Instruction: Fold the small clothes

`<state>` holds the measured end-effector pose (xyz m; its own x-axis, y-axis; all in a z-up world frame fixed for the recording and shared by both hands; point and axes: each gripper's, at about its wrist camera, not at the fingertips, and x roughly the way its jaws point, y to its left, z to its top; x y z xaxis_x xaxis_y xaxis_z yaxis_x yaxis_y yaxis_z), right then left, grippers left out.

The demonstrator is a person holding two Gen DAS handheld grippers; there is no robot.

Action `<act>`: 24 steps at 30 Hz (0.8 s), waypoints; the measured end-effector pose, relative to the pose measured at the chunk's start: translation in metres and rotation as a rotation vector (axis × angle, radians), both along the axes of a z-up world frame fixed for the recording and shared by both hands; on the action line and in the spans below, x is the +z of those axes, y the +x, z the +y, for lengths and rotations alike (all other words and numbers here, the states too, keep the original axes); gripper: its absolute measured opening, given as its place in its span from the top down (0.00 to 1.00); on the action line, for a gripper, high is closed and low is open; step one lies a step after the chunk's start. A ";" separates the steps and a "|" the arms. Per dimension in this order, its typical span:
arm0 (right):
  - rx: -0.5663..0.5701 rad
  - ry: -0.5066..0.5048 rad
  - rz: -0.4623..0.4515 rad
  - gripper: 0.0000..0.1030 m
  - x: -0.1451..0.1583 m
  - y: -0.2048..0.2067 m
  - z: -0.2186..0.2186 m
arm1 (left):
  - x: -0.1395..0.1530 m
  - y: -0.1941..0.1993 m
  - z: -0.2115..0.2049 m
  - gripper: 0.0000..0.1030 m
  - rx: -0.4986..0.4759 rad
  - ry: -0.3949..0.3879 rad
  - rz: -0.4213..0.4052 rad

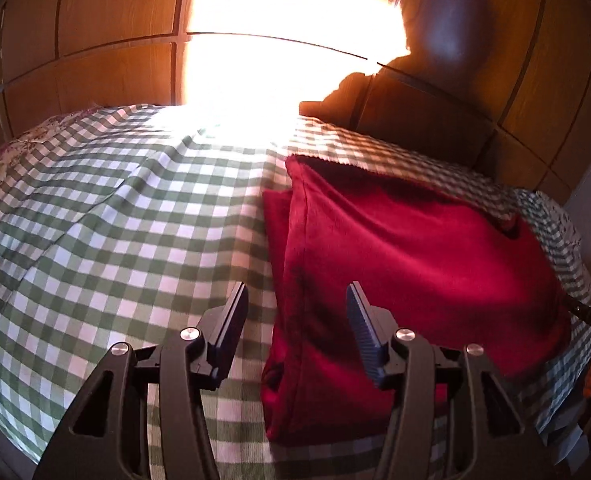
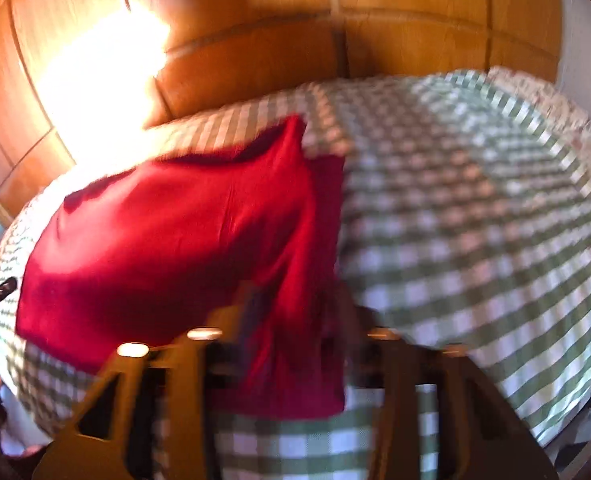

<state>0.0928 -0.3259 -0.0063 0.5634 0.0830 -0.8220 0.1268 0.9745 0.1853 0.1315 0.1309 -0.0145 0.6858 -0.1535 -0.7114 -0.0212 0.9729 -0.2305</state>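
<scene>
Red cloth [image 1: 415,248], soft and already doubled into a rough rectangle, lies on the green-checked bed cover [image 1: 115,220], its long axis running away from me toward the wooden panels [image 1: 95,20] behind the bed. Seen from my left wrist it sits to the right of centre, its left folded edge passing just inside my left gripper [image 1: 297,304], whose fingers stand parted with nothing pinched between them. My right gripper [image 2: 295,320] is blurred; the cloth's near right edge seems to lie between its fingers, yet I cannot tell whether they press on it. I judge both hands about equally near the near edge. Open checked cover spreads wide on either side, so there is room to fold across; the far edge nears the bed's rim.
</scene>
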 end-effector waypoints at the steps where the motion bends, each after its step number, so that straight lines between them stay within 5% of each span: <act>1: -0.006 0.007 -0.013 0.49 0.003 0.004 0.000 | 0.002 0.008 0.002 0.51 0.004 -0.019 0.000; 8: -0.032 -0.059 -0.027 0.49 -0.001 0.067 0.002 | -0.008 0.070 -0.005 0.52 -0.009 -0.080 0.055; 10: -0.027 -0.094 -0.008 0.56 -0.009 0.087 0.004 | -0.014 0.083 -0.011 0.55 -0.013 -0.078 0.068; 12: -0.006 -0.121 0.018 0.76 -0.018 0.102 0.007 | -0.023 0.091 -0.017 0.72 -0.030 -0.079 0.087; 13: 0.021 -0.139 0.042 0.85 -0.025 0.111 0.011 | -0.027 0.095 -0.020 0.92 -0.037 -0.068 0.100; 14: 0.041 -0.152 0.055 0.97 -0.028 0.114 0.014 | -0.029 0.096 -0.023 0.93 -0.033 -0.038 0.098; 18: 0.069 -0.225 0.005 0.97 -0.013 0.113 0.021 | -0.022 0.092 -0.015 0.94 -0.001 -0.060 0.029; 21: 0.014 -0.228 -0.030 0.97 -0.004 0.117 0.009 | -0.032 0.103 -0.011 0.94 0.033 -0.052 0.063; 24: -0.002 -0.227 0.047 0.97 -0.032 0.134 0.006 | -0.051 0.113 -0.019 0.91 0.045 0.000 0.133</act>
